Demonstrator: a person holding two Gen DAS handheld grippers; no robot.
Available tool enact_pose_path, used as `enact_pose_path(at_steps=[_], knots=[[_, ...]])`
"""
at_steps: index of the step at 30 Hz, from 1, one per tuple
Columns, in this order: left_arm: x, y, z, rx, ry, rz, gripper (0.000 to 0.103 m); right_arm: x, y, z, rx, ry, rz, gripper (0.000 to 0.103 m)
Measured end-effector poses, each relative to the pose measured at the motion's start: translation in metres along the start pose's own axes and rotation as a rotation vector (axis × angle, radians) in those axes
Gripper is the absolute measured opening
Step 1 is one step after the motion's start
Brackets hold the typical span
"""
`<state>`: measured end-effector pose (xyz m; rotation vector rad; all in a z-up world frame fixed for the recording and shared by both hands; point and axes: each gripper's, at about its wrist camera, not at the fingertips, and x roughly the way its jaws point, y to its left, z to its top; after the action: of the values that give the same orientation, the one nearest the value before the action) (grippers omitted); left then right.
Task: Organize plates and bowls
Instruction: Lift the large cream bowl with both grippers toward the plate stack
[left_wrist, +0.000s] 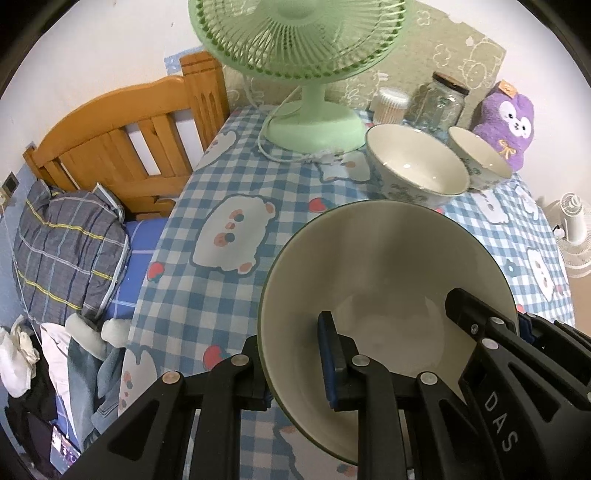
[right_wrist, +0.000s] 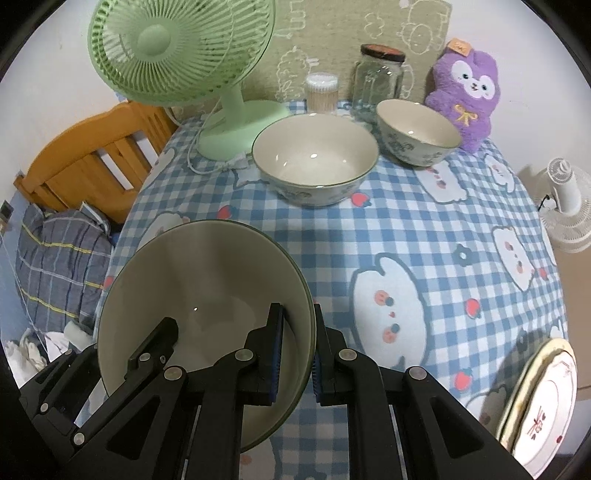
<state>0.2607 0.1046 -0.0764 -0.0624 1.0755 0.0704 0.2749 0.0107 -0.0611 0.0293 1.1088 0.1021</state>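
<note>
A large cream bowl (left_wrist: 384, 295) with a dark green rim is held tilted above the table, both grippers clamped on its rim: the left gripper (left_wrist: 291, 365) on one side, the right gripper (right_wrist: 297, 354) opposite. Only the right view shows stacked plates (right_wrist: 543, 402) at the table's edge. "DAS" is printed on a gripper arm. Two patterned bowls (right_wrist: 314, 158) stand on the blue checked tablecloth (right_wrist: 424, 229) near a green fan (right_wrist: 177, 48), beside a wooden bed (left_wrist: 122, 136).

Cream green-rimmed bowl (right_wrist: 207, 295) tilted above checked cloth; two floral bowls (right_wrist: 314, 158) upright behind; plate (right_wrist: 543, 402) right.
</note>
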Motion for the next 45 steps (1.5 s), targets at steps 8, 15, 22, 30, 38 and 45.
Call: enact_pose_path(at_steps=[8,15,22,30,38,45], knots=[[-0.035,-0.025,-0.006,0.027,-0.046,0.007,0.018,-0.037,-0.025,-0.008,0.035,-0.046,0.005,0.016],[-0.063,-0.044,-0.010,0.029,-0.078,0.016,0.018,-0.070,-0.044,-0.014,0.031,-0.080,0.001,0.016],[-0.087,-0.061,-0.013,0.032,-0.102,0.022,0.018,-0.097,-0.061,-0.018,0.024,-0.107,-0.001,0.016],[-0.098,-0.077,-0.025,0.036,-0.113,0.016,0.018,-0.113,-0.076,-0.029,0.020,-0.117,-0.009,0.016],[-0.091,-0.087,-0.050,0.039,-0.083,0.015,0.018,-0.106,-0.089,-0.055,0.016,-0.087,-0.014,0.016],[-0.084,-0.098,-0.073,0.054,-0.070,0.009,0.018,-0.099,-0.103,-0.078,0.035,-0.075,-0.023,0.016]])
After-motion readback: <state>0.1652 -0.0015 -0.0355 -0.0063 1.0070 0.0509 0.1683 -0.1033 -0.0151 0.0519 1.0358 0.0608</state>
